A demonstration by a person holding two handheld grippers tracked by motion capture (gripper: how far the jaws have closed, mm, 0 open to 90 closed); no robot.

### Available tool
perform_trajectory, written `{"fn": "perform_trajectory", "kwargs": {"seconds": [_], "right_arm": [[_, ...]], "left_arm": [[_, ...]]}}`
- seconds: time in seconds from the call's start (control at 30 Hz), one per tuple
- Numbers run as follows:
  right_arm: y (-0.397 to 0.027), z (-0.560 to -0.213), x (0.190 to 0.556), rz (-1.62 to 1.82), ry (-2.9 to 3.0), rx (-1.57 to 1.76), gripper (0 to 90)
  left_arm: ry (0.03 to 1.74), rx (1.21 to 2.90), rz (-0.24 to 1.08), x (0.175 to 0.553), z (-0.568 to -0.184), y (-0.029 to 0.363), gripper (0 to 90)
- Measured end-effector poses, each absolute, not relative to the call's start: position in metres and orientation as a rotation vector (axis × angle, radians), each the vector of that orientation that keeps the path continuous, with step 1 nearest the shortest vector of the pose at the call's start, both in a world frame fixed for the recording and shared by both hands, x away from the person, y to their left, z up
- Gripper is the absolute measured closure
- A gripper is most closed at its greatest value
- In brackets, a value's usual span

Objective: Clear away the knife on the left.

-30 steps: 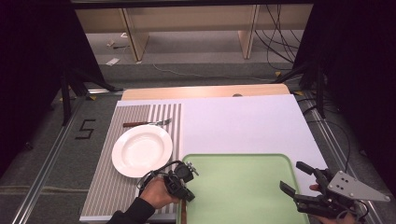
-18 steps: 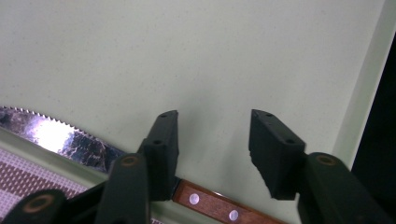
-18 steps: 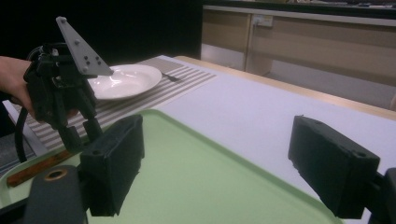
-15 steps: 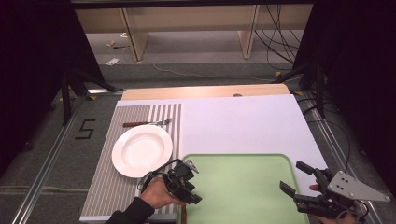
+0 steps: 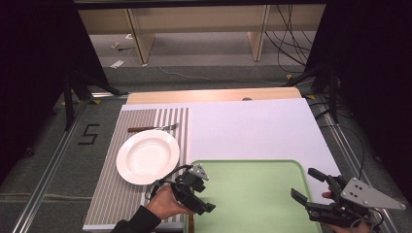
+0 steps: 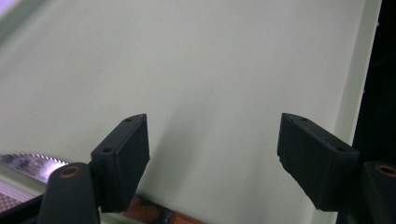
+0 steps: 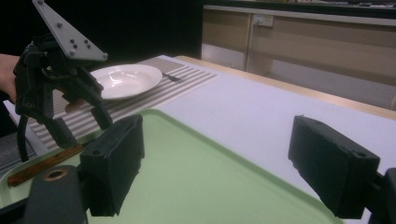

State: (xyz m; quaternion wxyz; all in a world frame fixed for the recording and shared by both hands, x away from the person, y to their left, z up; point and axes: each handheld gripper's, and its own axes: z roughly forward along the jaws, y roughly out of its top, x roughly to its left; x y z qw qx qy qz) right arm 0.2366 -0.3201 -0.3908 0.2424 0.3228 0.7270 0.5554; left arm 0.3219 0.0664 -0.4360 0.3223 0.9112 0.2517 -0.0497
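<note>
- left gripper (image 5: 206, 208) over the tray (image 5: 252, 194), jaws just opened wide, nothing between them
- knife (image 7: 44, 165) lies under it
- right gripper (image 5: 307, 185) wide open, empty

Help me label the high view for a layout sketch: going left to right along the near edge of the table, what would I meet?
Striped placemat → left tool in the person's hand → green tray → right tool.

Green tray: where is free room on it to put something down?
The green tray is bare between the left tool, whose empty jaws have just been opening, and the right tool. Crowded: its left edge, with the knife; the striped placemat with plate and fork.
</note>
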Motion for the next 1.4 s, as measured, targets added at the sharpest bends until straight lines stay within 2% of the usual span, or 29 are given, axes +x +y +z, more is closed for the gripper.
{"fn": "perform_trajectory", "kwargs": {"seconds": [0.33,1.4], "right_arm": [[-0.320,-0.391,0.237,1.517,1.990,0.880,19.3],[-0.320,-0.391,0.237,1.519,1.992,0.880,19.3]], "left_arm": [[0.621,2.296,-0.063,0.318,-0.427,0.073,20.4],[0.563,2.058,0.094,0.299,-0.415,0.097,19.1]]}}
